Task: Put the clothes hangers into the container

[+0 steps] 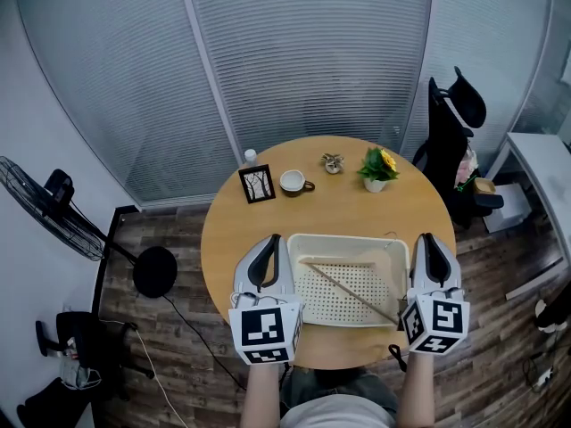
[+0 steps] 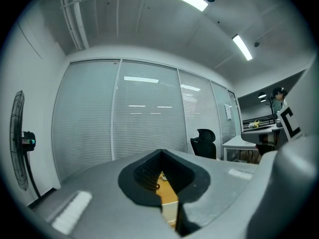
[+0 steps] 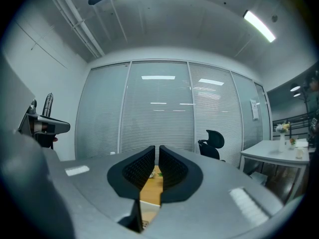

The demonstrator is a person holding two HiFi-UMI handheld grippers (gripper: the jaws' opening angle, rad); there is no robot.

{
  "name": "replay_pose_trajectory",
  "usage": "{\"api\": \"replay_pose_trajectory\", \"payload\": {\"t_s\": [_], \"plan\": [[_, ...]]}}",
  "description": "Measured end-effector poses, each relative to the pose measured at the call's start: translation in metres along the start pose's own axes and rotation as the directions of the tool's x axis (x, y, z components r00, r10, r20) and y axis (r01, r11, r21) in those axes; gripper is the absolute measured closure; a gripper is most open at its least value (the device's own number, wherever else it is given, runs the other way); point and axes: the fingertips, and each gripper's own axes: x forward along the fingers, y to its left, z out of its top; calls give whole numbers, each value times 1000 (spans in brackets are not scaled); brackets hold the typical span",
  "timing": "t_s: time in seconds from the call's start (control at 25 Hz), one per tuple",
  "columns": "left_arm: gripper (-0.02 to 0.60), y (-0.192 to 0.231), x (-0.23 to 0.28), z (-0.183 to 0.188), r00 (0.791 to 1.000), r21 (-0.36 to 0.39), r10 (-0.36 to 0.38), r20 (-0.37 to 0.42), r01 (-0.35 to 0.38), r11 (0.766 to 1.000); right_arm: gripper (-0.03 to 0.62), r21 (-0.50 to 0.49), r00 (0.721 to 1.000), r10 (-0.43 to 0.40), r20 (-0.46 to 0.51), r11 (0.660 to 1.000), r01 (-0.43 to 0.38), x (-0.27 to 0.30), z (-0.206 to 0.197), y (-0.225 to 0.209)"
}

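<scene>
A white perforated container [image 1: 393,255] sits on the near part of the round wooden table [image 1: 339,208]. Inside it lies a thin wooden hanger [image 1: 350,291], slanting from the far left corner to the near right one. My left gripper [image 1: 270,242] rests just outside the container's left wall, shut and holding nothing. My right gripper [image 1: 427,239] is by the right wall, jaws closed to a thin slit and empty. In the left gripper view the left gripper [image 2: 159,154] points level over the table. In the right gripper view the right gripper [image 3: 156,151] does the same.
At the table's far side stand a picture frame [image 1: 257,184], a cup [image 1: 293,182], a small ornament [image 1: 333,162] and a potted yellow flower [image 1: 377,168]. A fan [image 1: 45,208] stands on the floor at left, with a black chair [image 1: 453,123] and a white desk [image 1: 544,163] at right.
</scene>
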Motion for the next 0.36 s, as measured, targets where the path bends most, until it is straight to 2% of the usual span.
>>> {"api": "replay_pose_trajectory", "payload": {"t_s": [0.36], "plan": [[581, 2, 4, -1, 1000, -1, 1, -6, -1, 1000, 545, -6, 1000, -7, -2, 1000, 7, 2, 1, -2]]}}
